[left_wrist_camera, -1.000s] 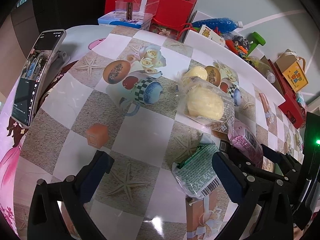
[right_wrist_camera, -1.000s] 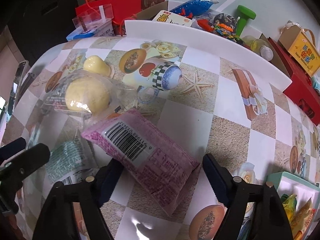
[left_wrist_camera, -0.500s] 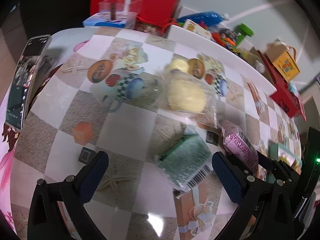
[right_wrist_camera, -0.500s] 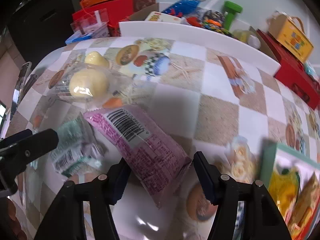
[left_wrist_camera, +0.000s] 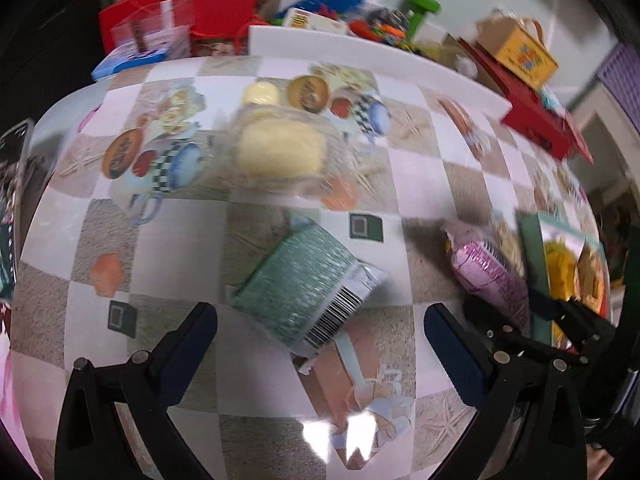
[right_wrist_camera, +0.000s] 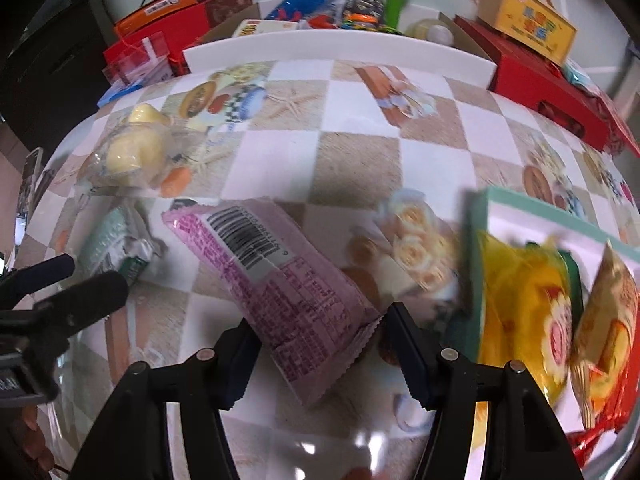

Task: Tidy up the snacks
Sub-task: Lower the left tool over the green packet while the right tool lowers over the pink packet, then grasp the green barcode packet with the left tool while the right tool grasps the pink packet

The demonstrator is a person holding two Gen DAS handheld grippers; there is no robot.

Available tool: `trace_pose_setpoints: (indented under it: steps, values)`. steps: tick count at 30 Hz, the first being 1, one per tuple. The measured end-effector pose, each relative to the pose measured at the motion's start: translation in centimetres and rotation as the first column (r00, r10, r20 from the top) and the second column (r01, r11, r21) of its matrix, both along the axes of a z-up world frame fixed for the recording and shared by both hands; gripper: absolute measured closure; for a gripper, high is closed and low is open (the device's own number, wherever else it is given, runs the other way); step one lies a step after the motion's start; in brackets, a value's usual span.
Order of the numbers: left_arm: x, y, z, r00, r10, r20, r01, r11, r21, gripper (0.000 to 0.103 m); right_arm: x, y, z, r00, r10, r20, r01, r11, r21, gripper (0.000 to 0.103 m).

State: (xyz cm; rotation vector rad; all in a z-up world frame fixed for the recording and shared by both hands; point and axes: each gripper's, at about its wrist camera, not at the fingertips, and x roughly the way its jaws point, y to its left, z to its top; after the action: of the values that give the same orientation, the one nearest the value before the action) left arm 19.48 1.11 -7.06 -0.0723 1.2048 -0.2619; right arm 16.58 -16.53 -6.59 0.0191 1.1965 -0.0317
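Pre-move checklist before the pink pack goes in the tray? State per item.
1. Right gripper clamped on pink pack: ok, both pads press its lower end.
2. Pack clear of the table: cannot tell, the pictures are blurred.
3. Tray in reach to the right: ok, its teal rim is close.
4. Room in tray: cannot tell; yellow bag and another bag already fill the visible part.
5. Left gripper free: ok, open, green pack lies beyond its fingers.
6. Left gripper out of the path: ok, it sits away from the tray.
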Motion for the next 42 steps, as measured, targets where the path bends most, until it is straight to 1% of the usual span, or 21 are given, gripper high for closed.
trace_pose_setpoints:
  steps: [2,4,7,12,14,15,17,19,21,24,27,31,38,42]
  values:
    - [0.0,-0.5,-0.3,1.0,-0.02,-0.008,0.02,1.0,0.003,0.0,-0.5,-0.4,0.0,1.0,-0.01,-0.005,0.01,1.0,-0.006,0.038]
    - [0.1,-1.0,-0.7,1.0,-0.025,-0.016,0.025,0.999,0.024,0.0,-0.8,-0.5,0.0,1.0,-0.022,-0.012,0.022,1.0,-0.004,0.038]
    - [0.3,-0.8,-1.0,1.0,0.003,-0.019,-0.002,0.999,0.052,0.0,-1.2,-0.7,0.1,0.999,-0.034,-0.024,0.034,0.999,-0.003,0.038]
    - [0.5,0.3,-1.4,0.998,0.058,-0.031,-0.056,0.997,0.052,0.0,-1.8,-0.4,0.3,0.999,-0.031,-0.043,0.031,1.0,0.0,0.037]
    - [0.3,0.9,-1.2,0.997,0.074,-0.029,-0.073,0.997,0.04,0.001,-1.9,-0.1,0.4,0.998,-0.018,-0.052,0.018,1.0,0.004,0.035]
    - [0.3,1.1,-1.1,0.996,0.083,-0.027,-0.082,0.996,0.024,0.002,-2.1,0.1,0.4,0.998,-0.012,-0.054,0.013,1.0,0.009,0.035]
    - [0.3,1.3,-0.9,0.996,0.088,-0.023,-0.088,0.996,0.007,0.01,-2.3,0.4,0.4,0.998,-0.001,-0.063,0.003,1.0,0.028,0.034]
    - [0.2,1.6,-0.7,0.996,0.091,-0.018,-0.091,0.996,-0.004,0.02,-2.7,0.8,0.6,0.997,0.017,-0.07,-0.013,0.998,0.056,0.032]
    - [0.0,2.1,-0.4,0.995,0.093,-0.019,-0.093,0.996,-0.015,0.025,-3.1,1.1,0.8,0.997,0.037,-0.073,-0.031,0.996,0.086,0.03]
    - [0.2,2.4,-0.1,0.996,0.089,-0.021,-0.09,0.995,-0.037,0.033,-3.5,1.6,1.2,0.996,0.054,-0.066,-0.048,0.995,0.084,0.029]
    - [0.2,2.3,-0.1,0.996,0.089,-0.02,-0.09,0.995,-0.039,0.034,-3.6,1.7,1.7,0.997,0.059,-0.058,-0.054,0.995,0.081,0.026]
    - [0.2,2.4,0.1,0.995,0.096,-0.023,-0.097,0.994,-0.043,0.037,-2.8,1.6,1.7,0.996,0.065,-0.064,-0.062,0.997,0.051,0.025]
    - [0.4,2.5,-0.1,0.995,0.098,-0.024,-0.099,0.994,-0.041,0.037,-0.5,2.4,1.2,0.99,0.116,-0.084,-0.115,0.993,0.011,0.025]
    - [0.3,2.5,-0.1,0.995,0.097,-0.024,-0.098,0.994,-0.039,0.037,0.1,3.0,0.9,0.988,0.13,-0.089,-0.131,0.991,0.0,0.024]
